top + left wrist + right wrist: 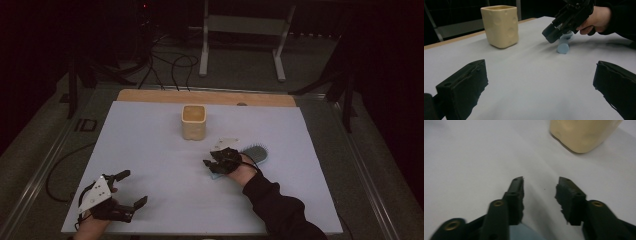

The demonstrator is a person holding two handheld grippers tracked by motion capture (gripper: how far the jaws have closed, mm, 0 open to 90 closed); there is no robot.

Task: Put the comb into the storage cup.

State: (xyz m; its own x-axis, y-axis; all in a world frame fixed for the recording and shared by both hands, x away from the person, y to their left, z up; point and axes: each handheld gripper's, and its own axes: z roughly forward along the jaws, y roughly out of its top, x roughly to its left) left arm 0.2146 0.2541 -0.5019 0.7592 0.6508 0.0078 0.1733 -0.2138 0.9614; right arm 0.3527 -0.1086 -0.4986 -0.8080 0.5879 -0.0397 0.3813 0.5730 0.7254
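A light blue hairbrush point(256, 152) lies on the white table sheet point(150, 145), right of the middle. My right gripper point(212, 159) hangs over its handle, jaws apart on either side of it. In the right gripper view the handle point(524, 232) shows low between the jaws of the right gripper point(540, 181), with bare sheet between the tips. The left gripper view shows the handle's round end point(563, 47) poking out under that gripper. My left gripper point(134, 187) rests at the near left corner, wide open with nothing in it point(541, 67).
A cream square cup point(193, 121) stands upright at the back middle, behind the brush point(501, 26) point(584, 135). A wooden strip point(200, 96) edges the table's far side. Cables point(170, 62) and a white stand point(205, 45) are on the floor beyond.
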